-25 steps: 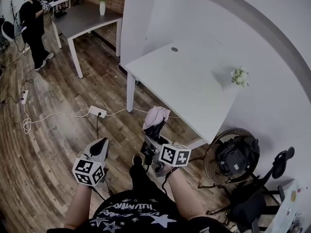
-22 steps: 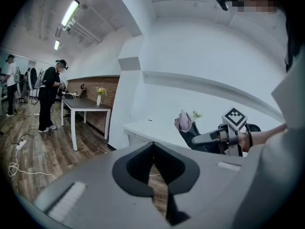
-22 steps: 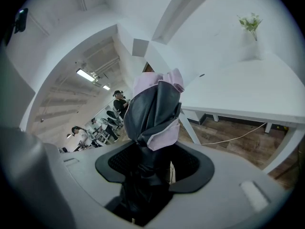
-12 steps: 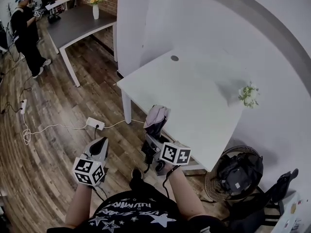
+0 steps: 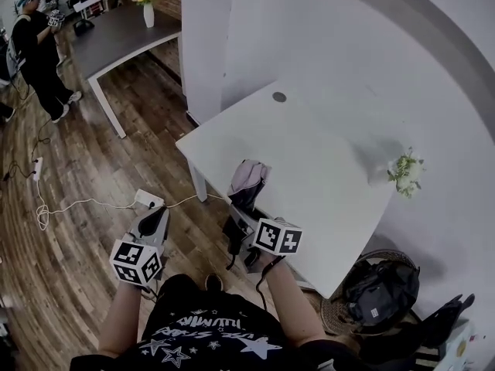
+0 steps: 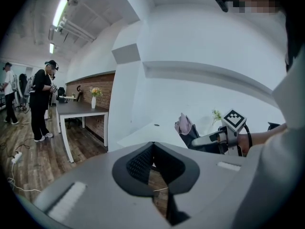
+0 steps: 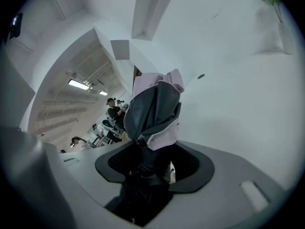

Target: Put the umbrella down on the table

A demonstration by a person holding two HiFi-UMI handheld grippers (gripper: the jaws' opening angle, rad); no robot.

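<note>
Since the earlier frames the right gripper has carried the folded umbrella of dark grey and pale pink fabric from above the floor to the near edge of the table, and the left gripper has kept its place beside it.

1. Brown wood-plank floor: it runs under both tables.
2. White rectangular table: it stands against the white wall, with a small round grommet in its top near the far side.
3. Dark-topped table with white legs: it stands well apart, at the far left, and bears a white vase of flowers.
4. Standing person in dark clothing: placed beside that dark table.
5. Round wicker basket holding a black bag: on the floor at the white table's near right end.
6. Umbrella: off the table, held in the air with its bunched end uppermost. In the head view that end overlaps the white table's near edge.
7. Right gripper: its jaws are clamped on the umbrella's lower part, as the right gripper view confirms.
8. Left gripper: it is low over the floor, left of the umbrella and apart from it. Its jaws meet at the tips with nothing between them.
9. White power strip with a trailing white cable: on the floor just ahead of the left gripper.
10. Small sprig of white flowers: at the white table's right end, near the wall.
</note>
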